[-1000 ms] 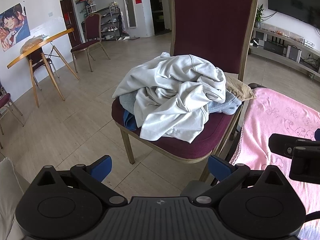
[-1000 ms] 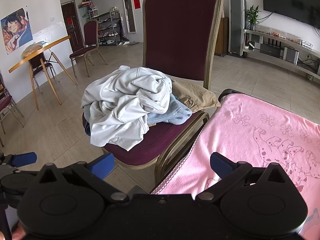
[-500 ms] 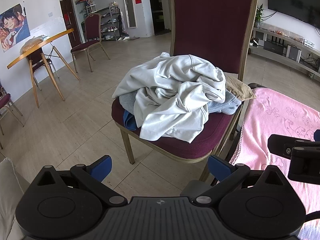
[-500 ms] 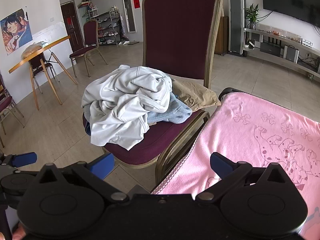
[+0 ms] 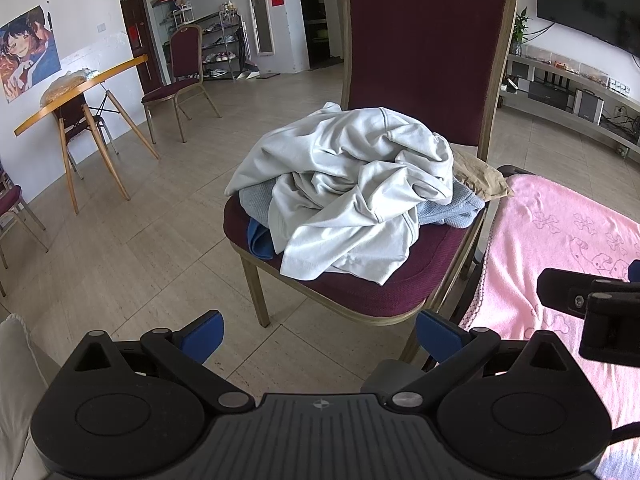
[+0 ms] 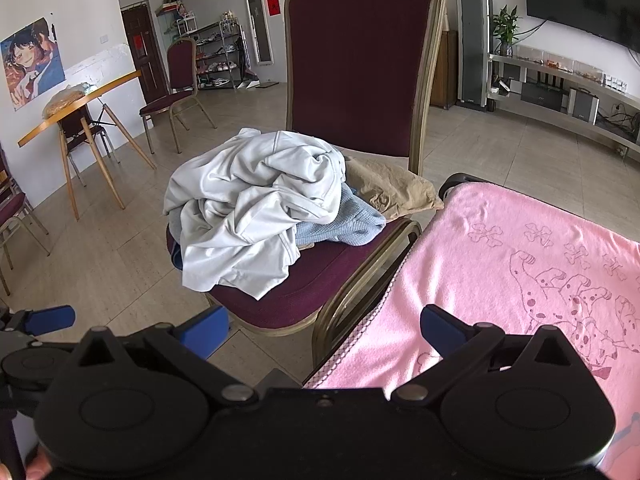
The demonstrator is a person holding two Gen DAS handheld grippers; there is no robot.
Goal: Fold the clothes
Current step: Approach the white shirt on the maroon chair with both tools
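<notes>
A heap of clothes lies on the seat of a maroon chair (image 5: pixel 360 296): a crumpled pale grey shirt (image 5: pixel 352 196) on top, a light blue knit garment (image 5: pixel 452 208) under it, and a tan garment (image 5: pixel 480 176) at the back right. The same heap shows in the right wrist view, with the pale grey shirt (image 6: pixel 256 208) and the tan garment (image 6: pixel 392 192). My left gripper (image 5: pixel 320 332) is open and empty, well short of the chair's front edge. My right gripper (image 6: pixel 324 328) is open and empty, over the chair's corner and the pink cloth's edge.
A pink blanket (image 6: pixel 520 272) with a dog print covers a surface right of the chair. A wooden table (image 5: pixel 80 88) and a second maroon chair (image 5: pixel 176 92) stand far left. A TV bench (image 6: pixel 560 92) runs along the right wall. Tiled floor lies between.
Both grippers have barely shifted. The clothes have not moved.
</notes>
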